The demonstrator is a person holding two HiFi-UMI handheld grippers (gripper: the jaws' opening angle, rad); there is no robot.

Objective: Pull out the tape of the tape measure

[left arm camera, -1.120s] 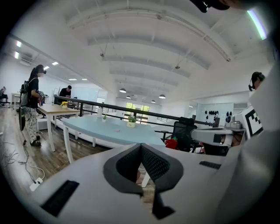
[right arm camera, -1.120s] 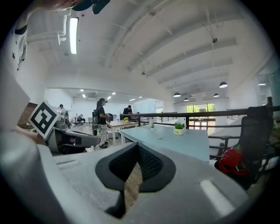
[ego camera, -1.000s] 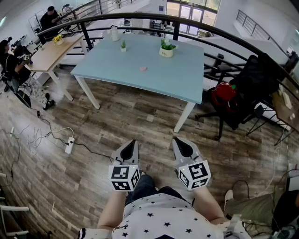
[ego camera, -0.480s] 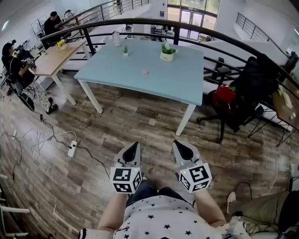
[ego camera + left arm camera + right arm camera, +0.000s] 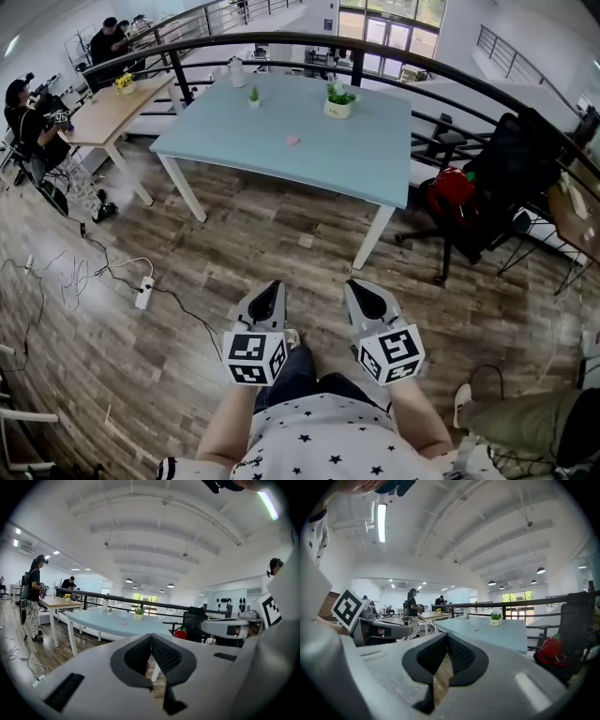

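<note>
A small pink object [image 5: 292, 140], perhaps the tape measure, lies on the light blue table [image 5: 356, 164] far ahead of me; it is too small to make out. It also shows as a speck in the left gripper view [image 5: 123, 623] and the right gripper view [image 5: 475, 629]. My left gripper [image 5: 270, 285] and right gripper [image 5: 354, 285] hang side by side over the wooden floor, well short of the table. Both are shut with nothing between the pads [image 5: 150, 635] [image 5: 448, 636].
Two potted plants [image 5: 338, 99] and a white jug [image 5: 231, 68] stand at the table's far edge. A curved black railing [image 5: 441, 70] runs behind. A black chair with a red bag [image 5: 452, 187] stands right. Cables and a power strip [image 5: 142, 292] lie left.
The head view has shifted slightly, so the table sits a little further right in it. Both grippers stay shut and side by side.
</note>
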